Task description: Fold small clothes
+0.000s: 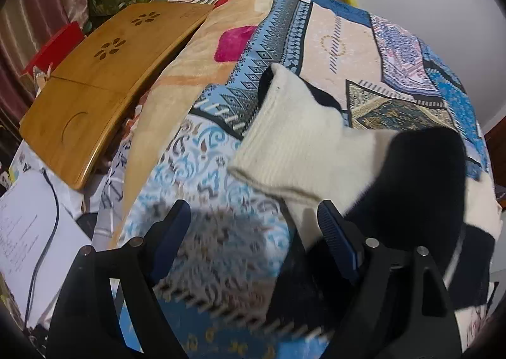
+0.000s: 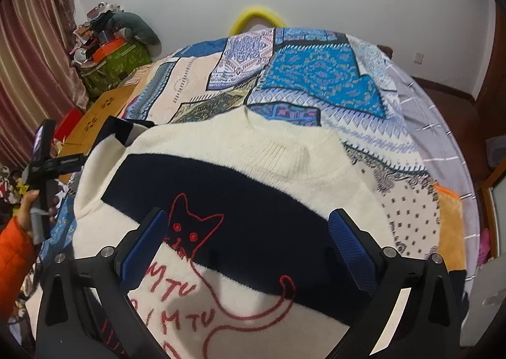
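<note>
A small cream sweater point(image 2: 221, 144) lies flat on the bed, with a black band point(image 2: 253, 210) across the chest and a red cat outline point(image 2: 196, 226). My right gripper point(image 2: 249, 242) hovers open over the chest, one blue pad on each side of the cat. One sleeve point(image 1: 294, 144), cream with a black part, stretches across the patterned cover. My left gripper point(image 1: 253, 232) is open just below the sleeve's cuff. Its right pad point(image 1: 335, 232) is close to the cuff edge, and only the bed cover shows between its pads. A hand in an orange sleeve point(image 2: 19, 232) holds that gripper at the sweater's left side.
The bed has a blue patchwork cover point(image 2: 316, 81). A wooden lap tray point(image 1: 104, 74) lies along its left side, with a sheet of paper point(image 1: 25, 226) and a cable beside it. A green bag point(image 2: 117, 65) stands by the curtain. A yellow pillow point(image 2: 256, 16) leans on the far wall.
</note>
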A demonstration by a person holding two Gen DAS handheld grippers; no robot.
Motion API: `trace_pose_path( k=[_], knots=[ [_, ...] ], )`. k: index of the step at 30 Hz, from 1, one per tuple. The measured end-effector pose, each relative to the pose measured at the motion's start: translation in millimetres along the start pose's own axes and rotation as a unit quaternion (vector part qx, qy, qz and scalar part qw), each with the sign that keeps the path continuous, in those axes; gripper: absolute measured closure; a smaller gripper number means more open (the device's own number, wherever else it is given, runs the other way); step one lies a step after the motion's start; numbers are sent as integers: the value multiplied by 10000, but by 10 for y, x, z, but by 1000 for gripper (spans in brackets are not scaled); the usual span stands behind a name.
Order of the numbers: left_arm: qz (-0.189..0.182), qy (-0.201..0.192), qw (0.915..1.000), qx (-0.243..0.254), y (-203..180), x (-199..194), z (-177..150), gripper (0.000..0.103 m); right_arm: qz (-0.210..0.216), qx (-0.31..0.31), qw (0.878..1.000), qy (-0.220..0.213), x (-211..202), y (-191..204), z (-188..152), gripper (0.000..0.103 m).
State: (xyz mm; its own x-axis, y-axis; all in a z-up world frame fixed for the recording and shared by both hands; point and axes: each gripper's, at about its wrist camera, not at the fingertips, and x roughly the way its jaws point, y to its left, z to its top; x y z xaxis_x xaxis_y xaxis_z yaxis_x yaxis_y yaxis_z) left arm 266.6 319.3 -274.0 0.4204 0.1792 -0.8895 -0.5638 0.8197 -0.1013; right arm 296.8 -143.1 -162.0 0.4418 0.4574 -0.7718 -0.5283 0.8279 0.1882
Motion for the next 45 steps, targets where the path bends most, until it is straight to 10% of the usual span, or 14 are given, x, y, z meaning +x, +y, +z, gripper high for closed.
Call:
trace_pose_path(
  k=[8,16,30,45],
  knots=[
    [-135,-233,9991,-336,65,156,327,24,9,-67,9999,149,134,1,-19,2],
    [-242,139,9989,-367,69,395,475,90,107,32,9997,194,147,-25,-36,2],
    [-720,-203,9967,320,-309,-536,432,96,76,-118,9999,-16,-112,55,9,2],
    [-1812,-1000,9689,1356,-1470,-2034,207,96,115,-189,9986,-483,-583,110,-6,2]
  ],
)
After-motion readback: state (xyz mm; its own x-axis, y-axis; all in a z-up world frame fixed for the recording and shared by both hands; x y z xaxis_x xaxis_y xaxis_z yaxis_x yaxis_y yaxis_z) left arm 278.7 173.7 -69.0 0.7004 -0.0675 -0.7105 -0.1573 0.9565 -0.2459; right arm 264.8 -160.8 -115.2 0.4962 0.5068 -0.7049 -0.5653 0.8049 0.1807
